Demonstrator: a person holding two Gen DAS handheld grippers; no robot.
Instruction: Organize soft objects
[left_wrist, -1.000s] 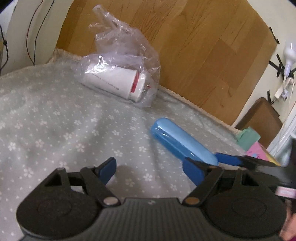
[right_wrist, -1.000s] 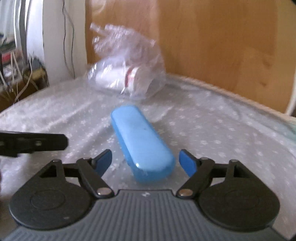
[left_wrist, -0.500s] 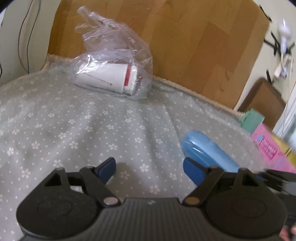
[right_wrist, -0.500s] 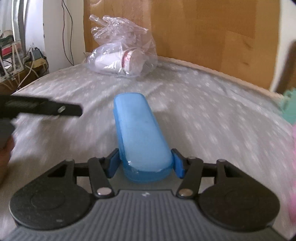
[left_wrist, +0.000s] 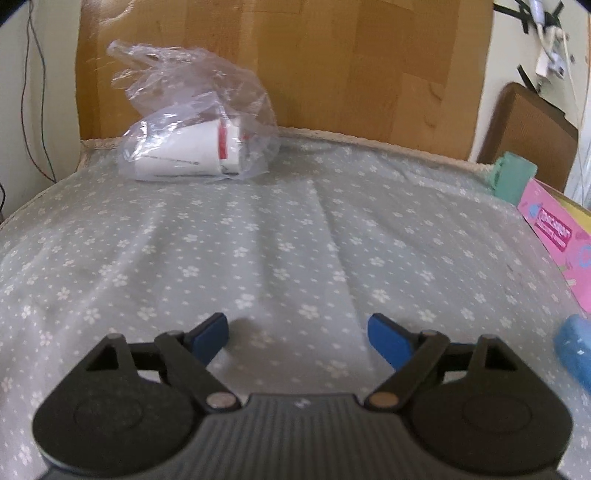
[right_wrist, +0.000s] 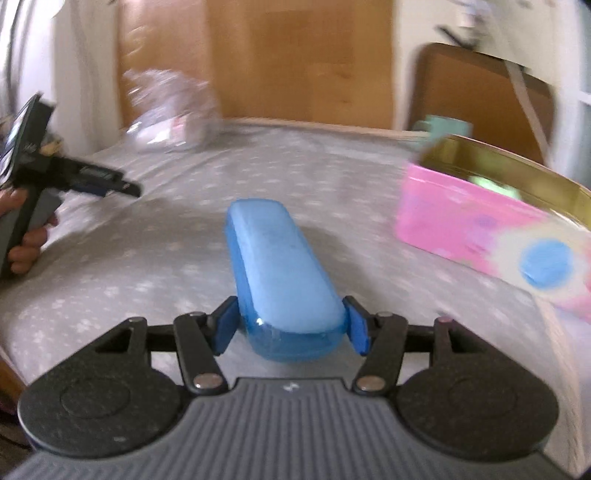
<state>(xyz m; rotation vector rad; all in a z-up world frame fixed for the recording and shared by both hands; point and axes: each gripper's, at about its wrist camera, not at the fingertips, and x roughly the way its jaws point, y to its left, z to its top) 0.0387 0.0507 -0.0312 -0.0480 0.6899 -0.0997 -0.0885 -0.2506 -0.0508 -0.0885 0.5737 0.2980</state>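
My right gripper (right_wrist: 291, 325) is shut on a long blue case (right_wrist: 280, 273) and holds it above the flowered grey bedsheet (right_wrist: 184, 229). The case's tip shows at the right edge of the left wrist view (left_wrist: 576, 350). My left gripper (left_wrist: 299, 332) is open and empty, low over the sheet (left_wrist: 258, 240); it also shows at the left of the right wrist view (right_wrist: 107, 181). A clear plastic bag with a white tube (left_wrist: 192, 147) lies at the far left by the headboard. An open pink tin box (right_wrist: 480, 218) stands at the right.
A wooden headboard (left_wrist: 295, 66) bounds the far side of the bed. A teal object (left_wrist: 511, 177) sits by the pink box (left_wrist: 554, 236) at the bed's right edge. A brown chair back (left_wrist: 528, 129) stands beyond. Cables hang at the left wall.
My right gripper closed on the blue case, lifted it and swung right toward the pink box. My left gripper stayed open and turned to face the headboard.
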